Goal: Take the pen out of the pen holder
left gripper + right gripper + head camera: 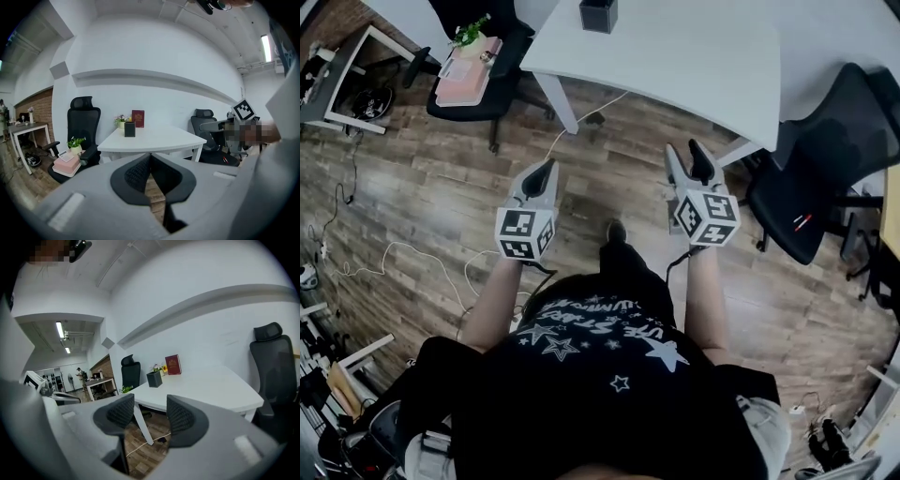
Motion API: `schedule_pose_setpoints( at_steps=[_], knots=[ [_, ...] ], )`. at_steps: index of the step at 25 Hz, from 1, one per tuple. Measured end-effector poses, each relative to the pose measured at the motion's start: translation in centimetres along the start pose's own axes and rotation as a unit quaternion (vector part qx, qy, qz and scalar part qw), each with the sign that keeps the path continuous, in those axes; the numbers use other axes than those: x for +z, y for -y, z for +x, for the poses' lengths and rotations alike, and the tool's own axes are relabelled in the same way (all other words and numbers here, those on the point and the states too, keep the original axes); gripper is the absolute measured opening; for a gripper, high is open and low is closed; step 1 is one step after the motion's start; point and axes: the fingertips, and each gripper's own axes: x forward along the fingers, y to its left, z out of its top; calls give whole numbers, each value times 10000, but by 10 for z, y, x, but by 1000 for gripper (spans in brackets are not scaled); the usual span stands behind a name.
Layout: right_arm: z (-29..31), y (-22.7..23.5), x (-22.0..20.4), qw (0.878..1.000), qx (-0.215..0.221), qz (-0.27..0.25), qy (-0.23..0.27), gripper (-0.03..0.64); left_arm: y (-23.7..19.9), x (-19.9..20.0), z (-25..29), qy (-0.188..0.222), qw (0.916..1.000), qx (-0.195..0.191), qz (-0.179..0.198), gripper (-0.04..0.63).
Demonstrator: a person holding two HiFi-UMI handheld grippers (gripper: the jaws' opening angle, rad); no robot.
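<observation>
Pen: it is not showing clearly in any view. The mouth of the pen holder [598,14] is looking dark from above and is too small to read, so I cannot tell which way the pen is pointing or how its long axis is lying.
Holder: a black square cup is standing upright with its mouth facing up. It is sitting on the far part of the white table [675,66], well apart from both grippers.
Behind the holder: a red book [138,118] is standing upright just behind it, and a small pot of flowers [121,123] is sitting beside the book.
Left gripper [547,172]: the person is holding it out over the wooden floor [441,187], pointing toward the table. Its fingers [136,173] are pressing together with nothing between them.
Right gripper [686,155]: it is pointing the same way alongside. Its fingers [121,412] are standing wide apart, with only floor and a table leg showing through the gap.
Left chair [487,105]: a black office chair by the table's left end is carrying a pink box [467,80] and a small potted plant [471,33]. I cannot tell what the box is holding.
Right chair [811,187]: another black office chair is standing by the table's right end.
Cable [403,251]: a white lead is trailing across the floor.
</observation>
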Motion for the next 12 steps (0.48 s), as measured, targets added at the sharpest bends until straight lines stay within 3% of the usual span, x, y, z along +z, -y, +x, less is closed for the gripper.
schedule_pose_setpoints(
  at_steps=[6, 12],
  knots=[
    [49, 34, 13, 9995, 266, 115, -92, 221, -1, 28, 55, 37, 9998, 157, 73, 11],
    [82, 41, 26, 9985, 501, 193, -91, 221, -17, 42, 75, 31, 9992, 390, 77, 11]
  ],
)
